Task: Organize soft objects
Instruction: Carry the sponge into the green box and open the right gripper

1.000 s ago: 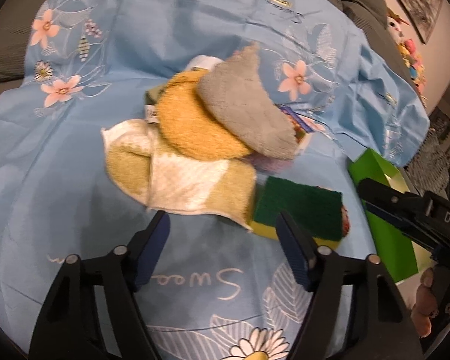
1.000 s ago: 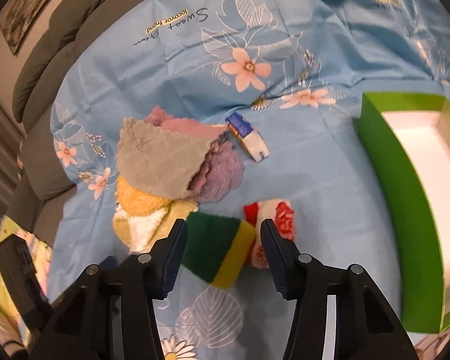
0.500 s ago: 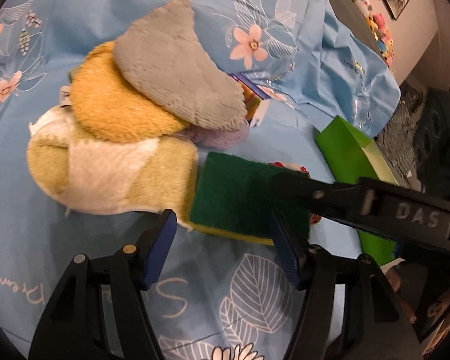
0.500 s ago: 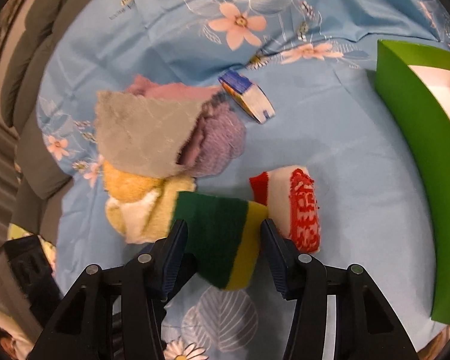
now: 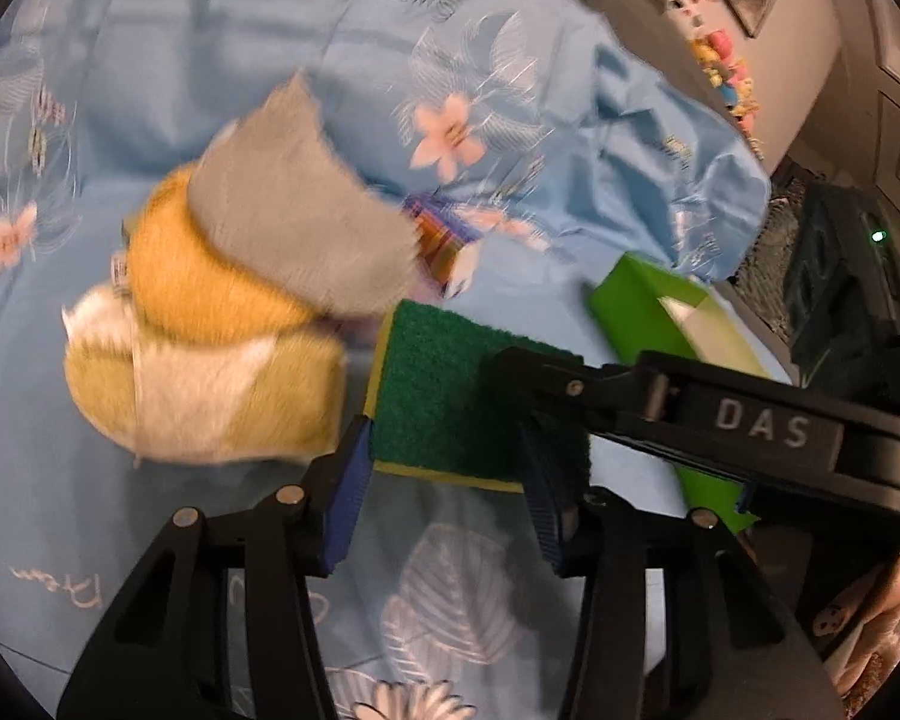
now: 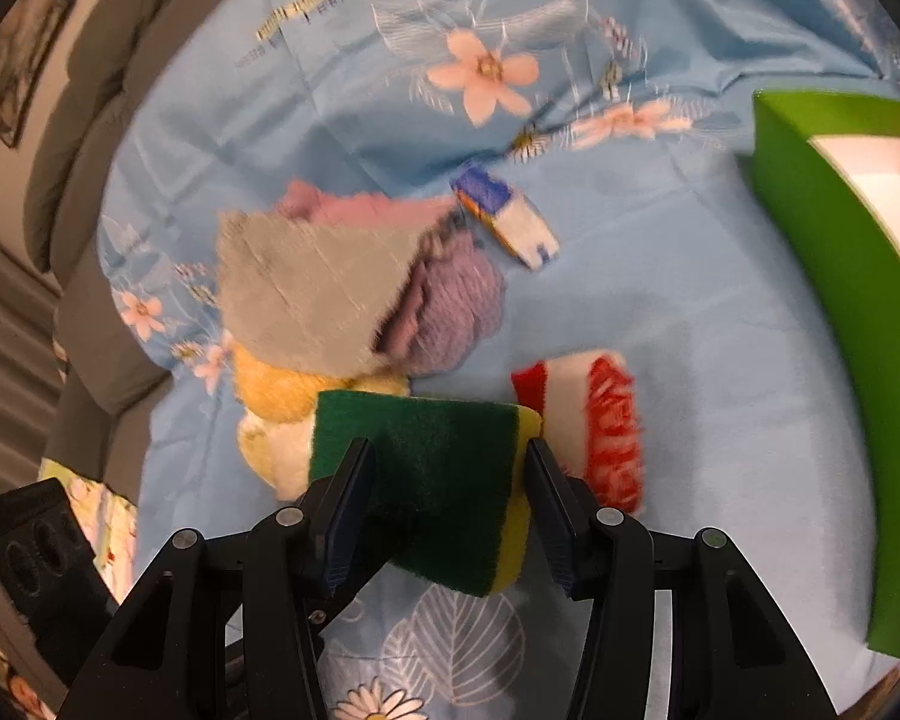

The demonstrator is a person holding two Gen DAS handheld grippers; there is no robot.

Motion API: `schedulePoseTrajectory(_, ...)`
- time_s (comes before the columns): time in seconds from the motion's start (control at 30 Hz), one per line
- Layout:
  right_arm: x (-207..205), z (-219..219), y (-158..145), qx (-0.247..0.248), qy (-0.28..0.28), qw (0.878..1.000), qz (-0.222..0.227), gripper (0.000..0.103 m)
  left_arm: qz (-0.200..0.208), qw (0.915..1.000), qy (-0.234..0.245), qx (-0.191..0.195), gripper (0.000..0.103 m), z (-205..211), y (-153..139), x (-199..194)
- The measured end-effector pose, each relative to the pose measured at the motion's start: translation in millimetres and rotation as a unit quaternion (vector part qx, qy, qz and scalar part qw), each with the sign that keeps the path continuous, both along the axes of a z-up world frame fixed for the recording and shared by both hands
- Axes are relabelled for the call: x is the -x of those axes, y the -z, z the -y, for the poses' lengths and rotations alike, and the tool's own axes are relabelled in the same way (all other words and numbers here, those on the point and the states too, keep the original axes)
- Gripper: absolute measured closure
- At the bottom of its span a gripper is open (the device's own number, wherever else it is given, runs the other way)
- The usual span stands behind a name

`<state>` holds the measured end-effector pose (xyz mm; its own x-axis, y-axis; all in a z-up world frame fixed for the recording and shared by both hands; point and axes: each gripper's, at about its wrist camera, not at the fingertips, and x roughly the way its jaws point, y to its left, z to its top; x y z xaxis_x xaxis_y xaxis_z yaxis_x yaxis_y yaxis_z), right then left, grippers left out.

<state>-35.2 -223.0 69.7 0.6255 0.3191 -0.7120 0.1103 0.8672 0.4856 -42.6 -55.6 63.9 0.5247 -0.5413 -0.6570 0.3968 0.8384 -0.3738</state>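
Closing around the scouring sponge point(image 5: 450, 384), the left gripper point(image 5: 444, 492) had not clearly pinched it; the right gripper point(image 6: 444, 510) straddled it too, jaws apart. The sponge lay green side up on the blue sheet point(image 6: 690, 312), long axis crosswise between the towel pile point(image 5: 210, 360) and green box point(image 6: 840, 276). Pickup looked under way; next, a firm pinch and lift.

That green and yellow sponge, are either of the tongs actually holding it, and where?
Both tongs straddle the sponge at its near end, left tongs closing; whether either of them, including the right tongs, truly grips cannot be told.
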Motion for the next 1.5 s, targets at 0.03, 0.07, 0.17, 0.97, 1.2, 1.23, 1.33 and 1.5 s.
schedulePoseTrajectory(0.03,5.8,4.7,-8.1,-0.004,0.005,1.000,0.012,0.049,0.010,1.0000,0.001,0.000,0.057,2.4,-5.8,3.1)
schedulePoseTrajectory(0.07,9.8,8.6,-13.4,-0.008,0.008,1.000,0.019,0.049,0.020,0.9998,0.004,0.000,0.057,5.0,-12.3,6.2)
schedulePoseTrajectory(0.17,25.5,27.5,-33.6,-0.022,0.025,0.998,0.051,0.049,0.054,0.9983,0.019,0.008,0.057,17.2,-37.0,20.0)
schedulePoseTrajectory(0.97,113.5,222.9,-27.1,-0.046,0.283,0.956,0.058,0.049,0.070,0.9784,0.194,-0.010,0.057,232.6,-51.7,43.7)
schedulePoseTrajectory(1.2,118.3,236.1,-20.5,-0.007,0.331,0.943,0.024,0.049,0.048,0.9773,0.206,-0.005,0.048,249.7,-39.3,46.1)
schedulePoseTrajectory(1.23,118.6,235.8,-22.0,-0.003,0.333,0.943,0.025,0.044,0.051,0.9775,0.205,-0.009,0.044,249.6,-39.3,47.1)
schedulePoseTrajectory(1.33,120.7,232.1,-27.0,0.006,0.332,0.943,0.038,0.026,0.059,0.9786,0.197,-0.013,0.033,241.3,-42.7,48.2)
schedulePoseTrajectory(1.5,113.8,208.5,-41.8,0.019,0.295,0.954,0.059,0.021,0.070,0.9852,0.156,-0.011,0.030,207.0,-53.2,45.4)
